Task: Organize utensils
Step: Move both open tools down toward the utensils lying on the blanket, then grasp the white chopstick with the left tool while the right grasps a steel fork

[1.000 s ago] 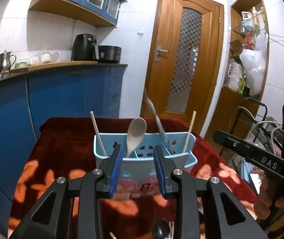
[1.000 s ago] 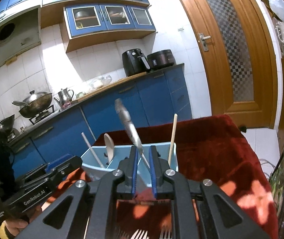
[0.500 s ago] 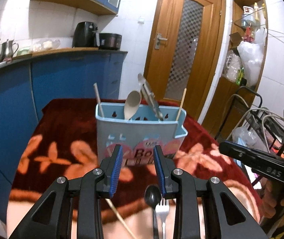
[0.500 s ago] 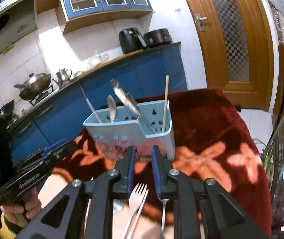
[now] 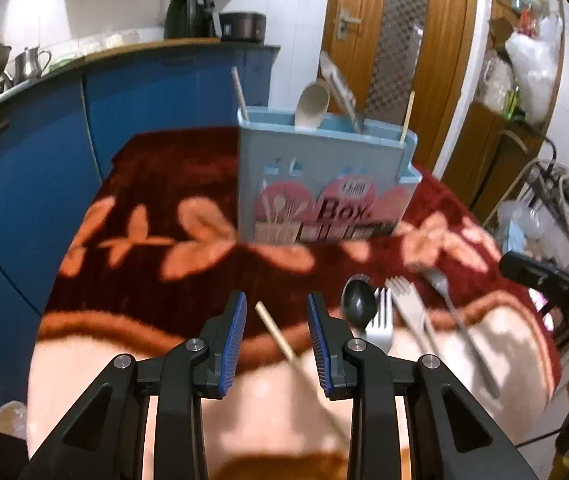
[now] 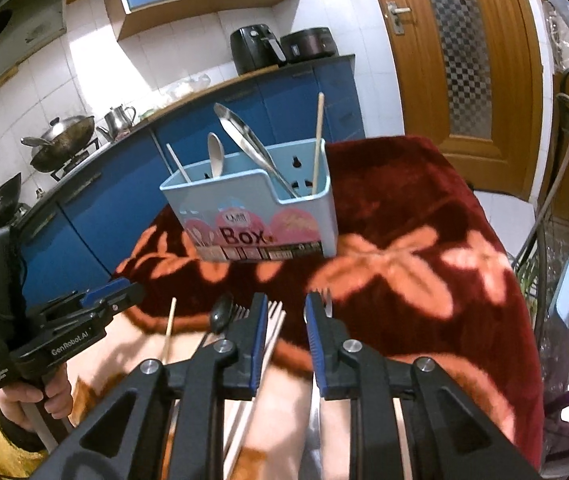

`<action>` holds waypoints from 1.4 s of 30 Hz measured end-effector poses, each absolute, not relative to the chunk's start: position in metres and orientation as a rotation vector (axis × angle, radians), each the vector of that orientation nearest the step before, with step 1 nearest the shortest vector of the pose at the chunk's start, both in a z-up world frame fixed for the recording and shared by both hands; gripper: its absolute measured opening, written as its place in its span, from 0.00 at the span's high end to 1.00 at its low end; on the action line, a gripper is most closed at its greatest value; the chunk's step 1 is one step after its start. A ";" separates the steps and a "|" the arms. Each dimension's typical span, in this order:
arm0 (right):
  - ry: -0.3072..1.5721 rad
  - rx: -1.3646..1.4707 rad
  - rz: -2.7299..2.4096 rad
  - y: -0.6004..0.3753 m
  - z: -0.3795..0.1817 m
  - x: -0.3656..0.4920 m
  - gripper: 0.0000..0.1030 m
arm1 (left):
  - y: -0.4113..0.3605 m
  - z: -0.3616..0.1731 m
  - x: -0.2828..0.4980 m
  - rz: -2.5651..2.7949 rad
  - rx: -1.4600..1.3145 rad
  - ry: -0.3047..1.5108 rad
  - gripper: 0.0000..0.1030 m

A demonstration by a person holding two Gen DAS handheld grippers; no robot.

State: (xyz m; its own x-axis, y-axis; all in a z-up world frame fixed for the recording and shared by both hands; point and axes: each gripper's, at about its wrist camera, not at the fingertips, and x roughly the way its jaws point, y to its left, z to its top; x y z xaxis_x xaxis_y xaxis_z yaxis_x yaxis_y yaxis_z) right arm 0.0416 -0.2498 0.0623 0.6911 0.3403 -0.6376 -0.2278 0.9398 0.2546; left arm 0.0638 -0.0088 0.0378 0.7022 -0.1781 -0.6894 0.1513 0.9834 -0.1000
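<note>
Standing toward the far edge of the table, the pale blue utensil box (image 6: 252, 216) sits upright on a dark red floral cloth (image 6: 404, 220), its printed front facing the near edge. Out of its top poke a wooden stick (image 6: 178, 164) at its left end, a pale spoon (image 6: 215, 152), tilted metal tongs (image 6: 248, 140) and a chopstick (image 6: 317, 140) at its right end.

Loose pieces lie on the cloth between the box and the near edge: a lone chopstick (image 5: 274, 330) lying at a slant, a black spoon (image 5: 358, 304), a white fork (image 5: 380, 320) just beside it, a grey fork (image 5: 408, 304) and a metal fork (image 5: 444, 292) furthest right. They are slightly blurred.

The left gripper (image 5: 276, 336) hangs over the near part of the cloth with its blue pads apart; the lone chopstick shows in the gap below them, and the pads do not press on it. The right gripper (image 6: 284, 332) hangs above the forks; its jaws have just been opening and now stand slightly apart, gripping nothing. A hand (image 6: 28, 404) in a yellow cuff holds the left gripper's handle.

Behind the table run blue kitchen cabinets (image 6: 124, 184) and a wooden door (image 6: 460, 52).
</note>
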 end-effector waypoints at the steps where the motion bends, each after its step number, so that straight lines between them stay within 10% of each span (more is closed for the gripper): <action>1: 0.749 0.159 0.318 -0.250 0.061 0.041 0.78 | -0.008 0.034 0.064 -0.183 -0.031 0.788 0.69; 42: 1.015 0.040 0.318 -0.238 0.037 0.058 0.73 | -0.023 -0.004 0.094 -0.251 -0.083 1.195 0.74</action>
